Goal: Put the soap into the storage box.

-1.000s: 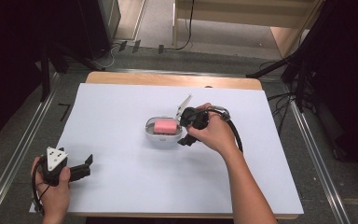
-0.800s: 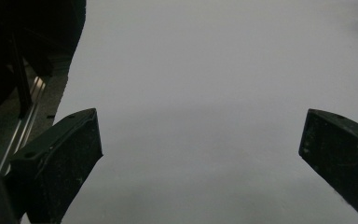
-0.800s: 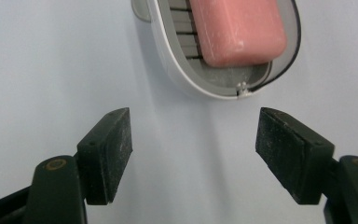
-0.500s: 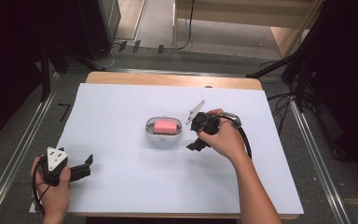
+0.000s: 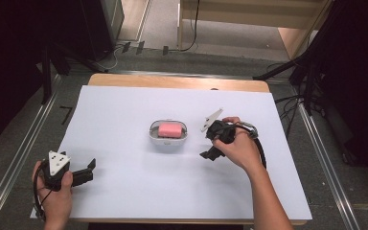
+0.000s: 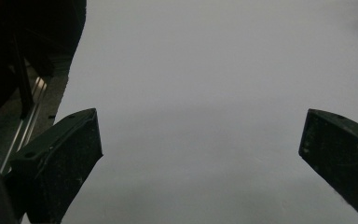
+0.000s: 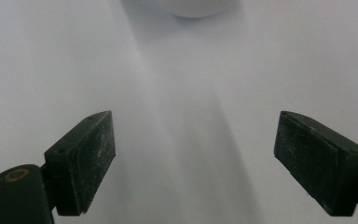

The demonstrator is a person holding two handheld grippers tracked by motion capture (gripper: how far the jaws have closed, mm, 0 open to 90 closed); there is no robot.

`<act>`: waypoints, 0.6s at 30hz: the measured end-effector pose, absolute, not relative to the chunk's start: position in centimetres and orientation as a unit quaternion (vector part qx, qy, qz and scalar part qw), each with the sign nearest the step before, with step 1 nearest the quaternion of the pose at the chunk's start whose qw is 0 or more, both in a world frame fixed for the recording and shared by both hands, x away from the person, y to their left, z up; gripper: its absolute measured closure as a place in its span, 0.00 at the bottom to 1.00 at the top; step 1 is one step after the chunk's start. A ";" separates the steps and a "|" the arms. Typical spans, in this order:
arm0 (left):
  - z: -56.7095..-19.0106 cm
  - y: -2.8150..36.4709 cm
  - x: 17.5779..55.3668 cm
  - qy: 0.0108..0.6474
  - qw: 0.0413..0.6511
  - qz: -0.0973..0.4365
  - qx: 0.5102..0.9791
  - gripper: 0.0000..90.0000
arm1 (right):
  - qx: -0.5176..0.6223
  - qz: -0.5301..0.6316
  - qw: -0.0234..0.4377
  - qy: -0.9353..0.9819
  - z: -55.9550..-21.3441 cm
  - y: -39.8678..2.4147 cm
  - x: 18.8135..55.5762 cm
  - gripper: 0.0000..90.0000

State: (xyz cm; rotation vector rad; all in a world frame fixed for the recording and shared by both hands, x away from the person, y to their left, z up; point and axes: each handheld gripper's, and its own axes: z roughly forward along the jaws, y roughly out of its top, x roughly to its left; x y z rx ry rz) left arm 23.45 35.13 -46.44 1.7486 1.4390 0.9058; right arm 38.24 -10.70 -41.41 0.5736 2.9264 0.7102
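A pink block (image 5: 169,129) lies in a small white dish (image 5: 152,136) at the middle of the white table. To the right of the dish, apart from it, a hand holds my right gripper (image 5: 207,143), jaws pointing left toward the dish. Its jaws have just been opening, and only bare table lies between them in the right gripper view (image 7: 193,154), where the dish's rim (image 7: 196,7) shows at the top edge. My left gripper (image 5: 88,171) rests in a hand at the table's front left corner. It is open over bare table in the left gripper view (image 6: 200,154).
The white table top (image 5: 124,201) has a wooden strip (image 5: 172,81) along its far edge. Metal rails (image 5: 24,158) run along the floor on both sides. Cables and dark stands (image 5: 311,72) crowd the floor behind and to the right.
My right gripper has drawn back to the right, away from the dish, and its jaws have spread. The pink block stays in the dish. The left hand has not moved.
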 end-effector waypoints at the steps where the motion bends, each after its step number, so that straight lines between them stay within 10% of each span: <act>1: -46.4 35.1 23.4 0.554 0.344 0.348 0.673 0.00 | 0.193 0.232 0.038 0.953 -41.5 -11.0 38.1 0.14; 18: -46.5 35.1 23.5 0.554 0.343 0.349 0.673 0.00 | 0.243 0.245 0.048 0.937 -43.0 -15.5 36.4 0.02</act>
